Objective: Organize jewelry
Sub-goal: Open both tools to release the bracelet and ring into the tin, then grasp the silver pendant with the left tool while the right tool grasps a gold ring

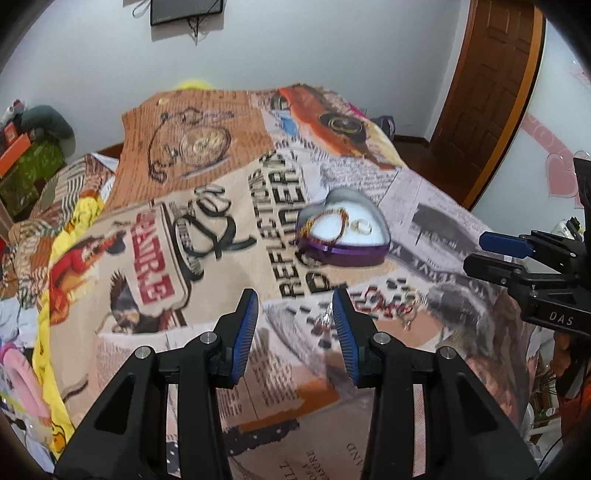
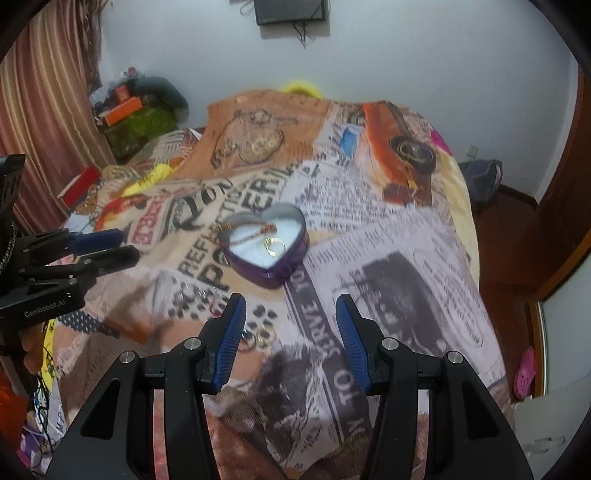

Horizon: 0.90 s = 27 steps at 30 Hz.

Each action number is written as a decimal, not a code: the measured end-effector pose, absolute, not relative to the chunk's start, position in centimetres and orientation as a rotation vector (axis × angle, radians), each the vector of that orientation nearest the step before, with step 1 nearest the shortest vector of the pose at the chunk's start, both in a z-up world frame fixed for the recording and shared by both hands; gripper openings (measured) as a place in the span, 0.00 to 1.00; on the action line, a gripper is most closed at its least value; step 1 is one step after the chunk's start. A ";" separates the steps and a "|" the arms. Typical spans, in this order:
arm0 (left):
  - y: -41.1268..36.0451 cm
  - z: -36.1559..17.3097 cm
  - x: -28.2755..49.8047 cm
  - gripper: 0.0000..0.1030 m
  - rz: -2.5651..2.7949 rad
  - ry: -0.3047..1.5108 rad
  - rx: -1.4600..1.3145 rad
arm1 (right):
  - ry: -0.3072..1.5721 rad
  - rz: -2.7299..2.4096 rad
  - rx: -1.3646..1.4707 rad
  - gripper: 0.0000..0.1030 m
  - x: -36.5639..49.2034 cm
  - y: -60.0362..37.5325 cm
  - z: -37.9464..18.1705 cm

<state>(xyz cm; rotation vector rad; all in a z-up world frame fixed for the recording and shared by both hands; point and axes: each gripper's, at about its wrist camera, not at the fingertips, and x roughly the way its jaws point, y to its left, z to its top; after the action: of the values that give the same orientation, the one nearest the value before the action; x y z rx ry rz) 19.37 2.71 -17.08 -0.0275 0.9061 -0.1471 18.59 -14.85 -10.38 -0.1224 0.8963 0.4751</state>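
Blue-padded and spread wide apart, the left tongs (image 1: pixel 295 314) hover low over the bed's printed blanket (image 1: pixel 207 206), holding nothing. Just beside the right pad, on the cloth, lies a small silvery piece (image 1: pixel 325 318), blurred enough that it may be an earring or a charm. A little further to the right a reddish bracelet (image 1: pixel 384 304) lies loose on the blanket.

Beyond both, near the middle of the bed, sits the heart-shaped jewelry box (image 1: pixel 345 254), purple-walled with a white lining. A beaded chain (image 1: pixel 325 225) drapes across its left half and over the rim, and a gold ring (image 1: pixel 364 226) rests on the lining toward the right.

From the right wrist view, the right tongs (image 2: pixel 290 314) are likewise open and empty, pointed toward the same box (image 2: pixel 269 273). A pair of gold hoops (image 2: pixel 264 336) lies on the blanket just beside the left pad. The left tongs reach in from that view's left edge, well apart from the box.

A dark screen (image 2: pixel 291 11) hangs on the wall behind the bed.
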 end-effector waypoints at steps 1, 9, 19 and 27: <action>2.8 -17.5 19.3 0.40 -0.148 0.916 -0.031 | 0.904 0.475 -0.120 0.45 18.5 -14.9 -10.7; 1.9 -20.5 19.2 0.40 -0.176 0.987 -0.031 | 0.980 0.479 -0.114 0.45 18.4 -15.3 -13.7; 1.5 -21.5 19.9 0.36 -0.190 0.974 -0.038 | 0.997 0.508 -0.115 0.45 18.5 -14.4 -15.5; 1.2 -22.0 20.4 0.28 -0.227 0.980 -0.029 | 1.008 0.541 -0.119 0.30 19.0 -13.6 -16.5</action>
<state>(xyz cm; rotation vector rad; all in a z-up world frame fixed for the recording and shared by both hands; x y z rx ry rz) 20.40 1.19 -22.04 -0.0294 0.9801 -0.2267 19.00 -13.56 -16.51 -0.1187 1.0082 0.5409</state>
